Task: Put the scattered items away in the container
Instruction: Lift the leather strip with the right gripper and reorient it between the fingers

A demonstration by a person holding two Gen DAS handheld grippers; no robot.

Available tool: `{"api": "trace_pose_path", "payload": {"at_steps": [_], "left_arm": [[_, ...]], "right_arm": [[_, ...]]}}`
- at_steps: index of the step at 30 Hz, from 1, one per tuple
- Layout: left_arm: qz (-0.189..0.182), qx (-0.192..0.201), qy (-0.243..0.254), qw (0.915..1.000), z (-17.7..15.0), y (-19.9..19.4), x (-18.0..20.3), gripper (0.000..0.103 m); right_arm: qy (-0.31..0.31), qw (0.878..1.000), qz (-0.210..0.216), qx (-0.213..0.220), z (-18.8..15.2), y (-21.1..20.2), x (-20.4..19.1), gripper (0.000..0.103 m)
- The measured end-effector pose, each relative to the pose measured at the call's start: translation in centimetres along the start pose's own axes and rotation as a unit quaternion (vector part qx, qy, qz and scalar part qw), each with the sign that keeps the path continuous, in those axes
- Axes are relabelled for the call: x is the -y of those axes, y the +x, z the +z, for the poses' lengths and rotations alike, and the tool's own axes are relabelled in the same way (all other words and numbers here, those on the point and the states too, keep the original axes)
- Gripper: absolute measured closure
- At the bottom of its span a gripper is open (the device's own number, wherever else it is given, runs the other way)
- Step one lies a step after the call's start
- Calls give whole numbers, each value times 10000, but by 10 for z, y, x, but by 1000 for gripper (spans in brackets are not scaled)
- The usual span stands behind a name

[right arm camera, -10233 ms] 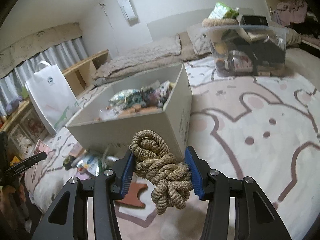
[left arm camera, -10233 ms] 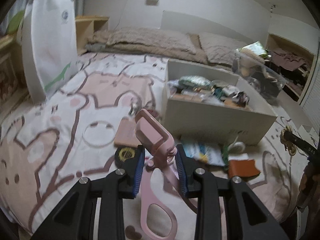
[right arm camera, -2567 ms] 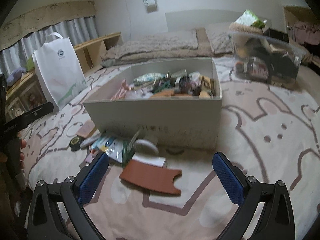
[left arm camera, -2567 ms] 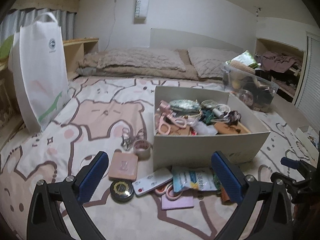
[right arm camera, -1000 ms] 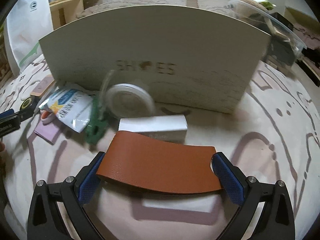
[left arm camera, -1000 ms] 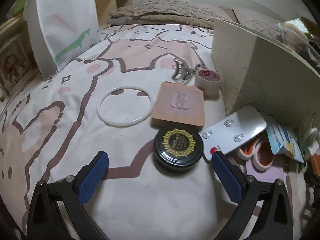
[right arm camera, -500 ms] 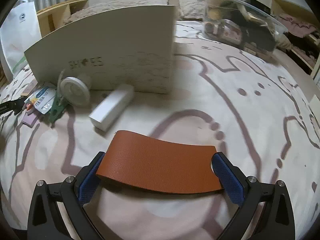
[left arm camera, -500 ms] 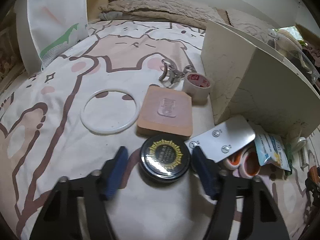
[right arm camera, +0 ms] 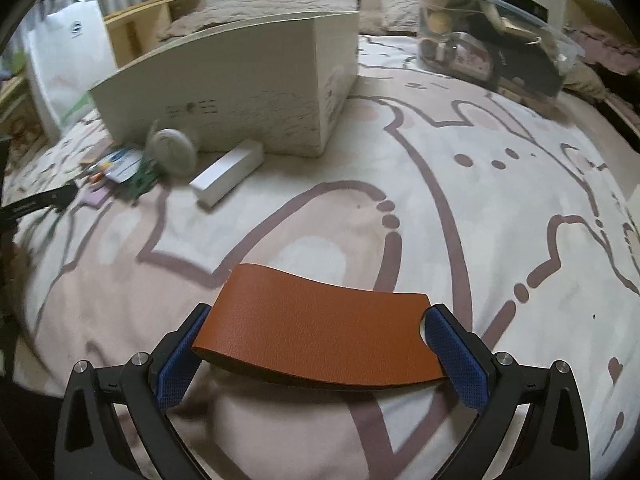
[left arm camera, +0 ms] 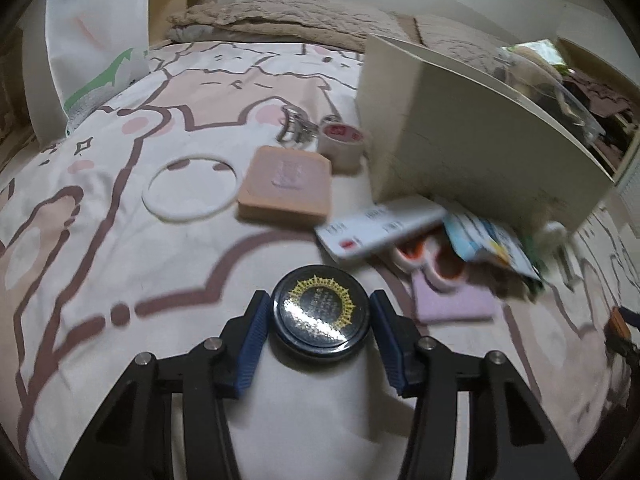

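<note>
My left gripper has its blue pads pressed against either side of the round black tin with the gold sunburst lid, which sits between them above the patterned bedspread. Beyond it lie a white remote resting over orange-handled scissors, a lilac pad, a blue-and-white packet, a peach square case, a white ring, a tape roll and a metal clip, all near the corner of the cream box (the container).

My right gripper is clamped on the tan leather piece, one pad at each short edge, so the leather bows upward. Ahead of it a white oblong box lies on the bedspread just before the cream box, with a round white disc leaning at that box's front. A clear bin full of things stands well apart to the right, and a white paper bag stands at the left.
</note>
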State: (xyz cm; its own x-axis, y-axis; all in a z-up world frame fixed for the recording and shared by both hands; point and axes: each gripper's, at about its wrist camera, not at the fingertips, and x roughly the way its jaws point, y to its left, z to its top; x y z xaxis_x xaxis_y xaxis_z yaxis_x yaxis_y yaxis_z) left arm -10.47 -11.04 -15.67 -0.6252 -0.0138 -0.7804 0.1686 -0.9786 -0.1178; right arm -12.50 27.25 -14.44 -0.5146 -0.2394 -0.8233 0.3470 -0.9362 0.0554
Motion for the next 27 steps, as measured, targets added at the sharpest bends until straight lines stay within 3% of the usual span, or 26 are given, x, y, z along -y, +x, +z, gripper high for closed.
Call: {"api": "trace_pose_path", "payload": {"at_steps": [5,11,27], "left_arm": [[-154,16,126,9998,-15,-12,15,52],[-336,58,120,9993,-26,-16,27,52],[-351,171,56,9992,-33,-20,27,52]], "right_arm": [[-66,9999,121,-20,-8,-7,11,0],[21,9999,-100,-24,-14,-2,16,0],[404,9969,114,662,-11,-27,22,0]]}}
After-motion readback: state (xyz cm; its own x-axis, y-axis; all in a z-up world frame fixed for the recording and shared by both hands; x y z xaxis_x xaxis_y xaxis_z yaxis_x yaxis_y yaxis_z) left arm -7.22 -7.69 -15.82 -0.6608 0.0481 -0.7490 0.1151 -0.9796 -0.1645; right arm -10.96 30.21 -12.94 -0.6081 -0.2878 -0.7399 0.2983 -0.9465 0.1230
